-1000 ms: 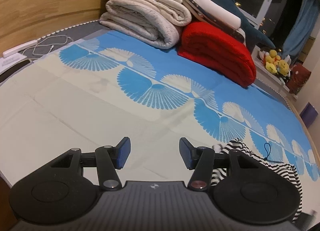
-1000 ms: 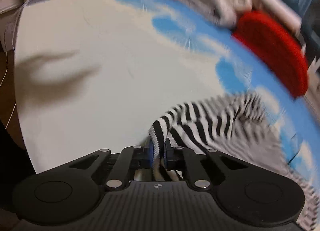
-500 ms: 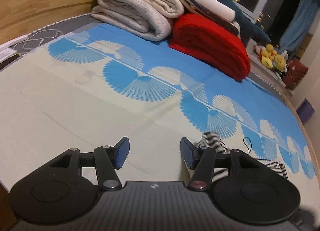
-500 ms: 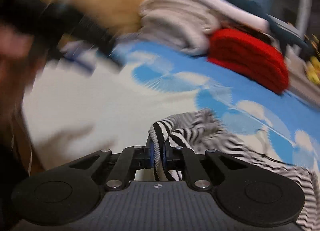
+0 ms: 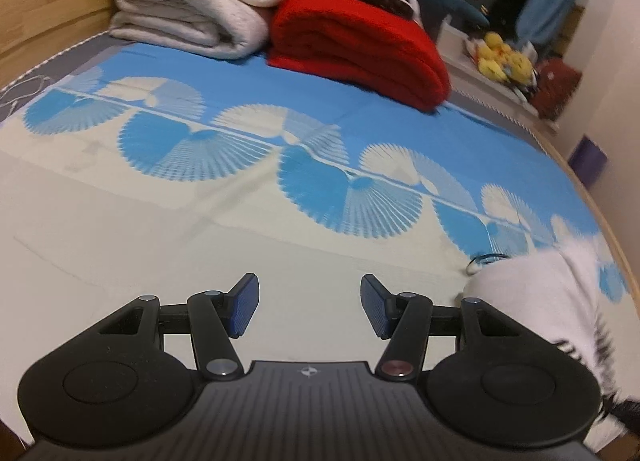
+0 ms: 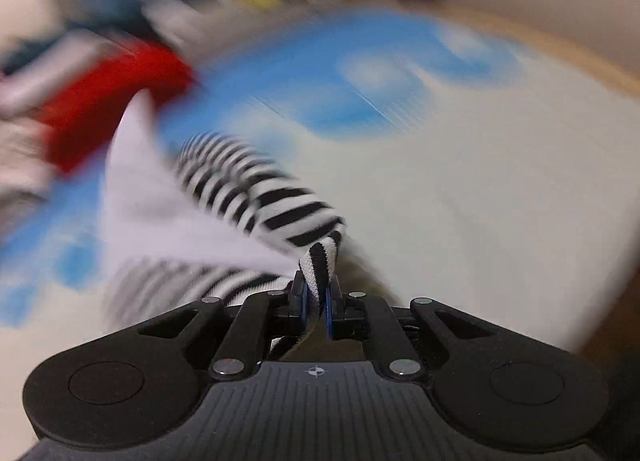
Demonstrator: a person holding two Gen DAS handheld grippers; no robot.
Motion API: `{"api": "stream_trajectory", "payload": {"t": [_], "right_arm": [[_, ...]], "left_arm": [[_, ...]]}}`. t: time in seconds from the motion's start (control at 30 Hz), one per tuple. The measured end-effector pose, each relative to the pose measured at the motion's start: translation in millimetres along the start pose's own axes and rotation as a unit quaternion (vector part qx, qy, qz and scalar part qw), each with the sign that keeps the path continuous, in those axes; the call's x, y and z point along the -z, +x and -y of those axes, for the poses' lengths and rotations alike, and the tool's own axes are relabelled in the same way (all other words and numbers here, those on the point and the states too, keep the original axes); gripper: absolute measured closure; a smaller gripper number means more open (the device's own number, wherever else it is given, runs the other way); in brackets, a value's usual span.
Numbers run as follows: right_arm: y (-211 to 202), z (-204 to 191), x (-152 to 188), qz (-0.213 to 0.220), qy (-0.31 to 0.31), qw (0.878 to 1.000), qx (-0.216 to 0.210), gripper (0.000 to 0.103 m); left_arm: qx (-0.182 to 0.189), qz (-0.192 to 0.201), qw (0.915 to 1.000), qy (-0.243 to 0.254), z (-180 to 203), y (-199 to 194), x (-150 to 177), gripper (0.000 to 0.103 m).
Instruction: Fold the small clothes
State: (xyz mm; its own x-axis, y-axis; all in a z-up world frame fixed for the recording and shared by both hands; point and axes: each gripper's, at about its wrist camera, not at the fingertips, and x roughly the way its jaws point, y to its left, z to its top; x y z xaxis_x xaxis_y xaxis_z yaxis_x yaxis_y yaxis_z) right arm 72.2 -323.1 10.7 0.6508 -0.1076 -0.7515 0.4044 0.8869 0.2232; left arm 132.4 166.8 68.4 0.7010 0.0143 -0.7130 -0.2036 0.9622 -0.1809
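Observation:
A black-and-white striped garment (image 6: pixel 256 201) with a plain white inside trails to the left from my right gripper (image 6: pixel 316 301), which is shut on its striped edge. The right wrist view is heavily blurred by motion. In the left wrist view the same garment (image 5: pixel 536 301) shows as a whitish blurred mass at the right edge of the bed, right of my left gripper (image 5: pixel 308 309). That gripper is open above the cream part of the bedsheet (image 5: pixel 200 245), with nothing between its blue pads.
At the head of the bed lie folded cream blankets (image 5: pixel 188 9) and a folded red blanket (image 5: pixel 360 49). A thin dark cord loop (image 5: pixel 486 259) lies beside the garment. Yellow plush toys (image 5: pixel 504 59) sit on a ledge beyond. The wooden bed edge (image 5: pixel 600 221) runs along the right.
My right gripper has swung fast and rolled, carrying the striped garment across the bed so its white inside now shows. The left gripper has slid to the right over the sheet, still open.

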Motion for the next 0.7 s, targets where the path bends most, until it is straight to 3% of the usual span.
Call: {"api": "stream_trajectory", "payload": {"t": [0.1,0.2,0.3,0.37,0.4,0.5,0.6,0.7], "right_arm": [[13.3,45.2,1.6,-0.056,0.048,0.997,0.012,0.089],[-2.6,58.7,-15.6,-0.022,0.034,0.999,-0.008,0.083],[-17.2,61.3,-43.9,0.009,0.013,0.998,-0.065,0.071],[-20.7,56.3,-61.9,0.019,-0.022,0.993,-0.113,0.069],[-16.4,50.8,-73.6,0.015,-0.039,0.989,-0.139,0.061],[20.2,35.1,-99.3,-0.035,-0.068,0.974,-0.215,0.051],[73.5,20.4,-113.1,-0.097,-0.079,0.967,-0.220,0.051],[110.8,16.5,-113.8,-0.131,-0.031,0.963,-0.234,0.050]], "left_arm": [[0.007,-0.012,0.9997,0.023,22.3,10.6,4.1,0.041],[0.015,-0.019,0.9986,0.047,41.3,18.6,7.9,0.041],[0.019,-0.023,0.9974,0.066,59.1,27.2,11.1,0.035],[0.022,-0.026,0.9967,0.073,68.1,31.5,13.1,0.034],[0.023,-0.030,0.9963,0.077,72.7,34.3,14.5,0.034],[0.024,-0.034,0.9954,0.087,83.9,39.8,18.4,0.034],[0.027,-0.039,0.9946,0.092,91.8,42.8,23.3,0.034],[0.032,-0.035,0.9939,0.099,98.8,41.9,26.7,0.033]]}}
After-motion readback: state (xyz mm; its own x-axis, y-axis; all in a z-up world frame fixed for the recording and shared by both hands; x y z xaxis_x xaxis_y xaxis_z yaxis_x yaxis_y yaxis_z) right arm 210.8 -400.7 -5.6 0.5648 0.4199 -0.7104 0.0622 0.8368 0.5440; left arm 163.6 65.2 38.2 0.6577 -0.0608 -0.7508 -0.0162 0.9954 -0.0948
